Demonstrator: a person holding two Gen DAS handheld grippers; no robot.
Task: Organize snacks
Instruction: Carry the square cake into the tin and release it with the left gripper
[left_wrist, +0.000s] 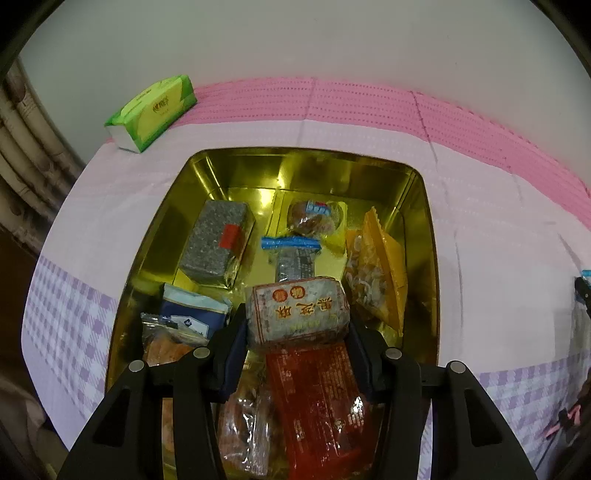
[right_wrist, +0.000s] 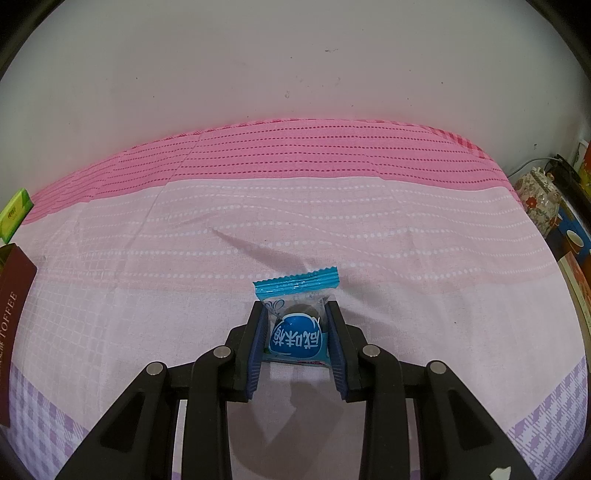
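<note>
Both tongs loaded over pink-and-lilac cloth (right_wrist: 369, 229), pale wall (right_wrist: 295, 66) behind.
Left gripper (left_wrist: 297, 325) pinches grey snack packet (left_wrist: 299, 314) above gold tin (left_wrist: 424, 221); right gripper (right_wrist: 295, 332) pinches blue candy packet (right_wrist: 295, 332).

Gold metal tin (left_wrist: 177, 206), mirror-glossy inside, throwing bright reflections. Crinkled clear plastic around the grey block snack (left_wrist: 297, 314), printed with red characters; pressed between matt black plastic arms and ribbed blue pads (left_wrist: 236, 354) of the left tool (left_wrist: 295, 354). Glossy red film packet (left_wrist: 321, 406) beneath. Shiny blue plastic wrapper (right_wrist: 297, 325), crimped at the seal, in the right tool (right_wrist: 295, 343). Woven matt cloth (right_wrist: 332, 229), pink and lilac, faintly creased. Shiny green tissue pack (left_wrist: 151, 110).
</note>
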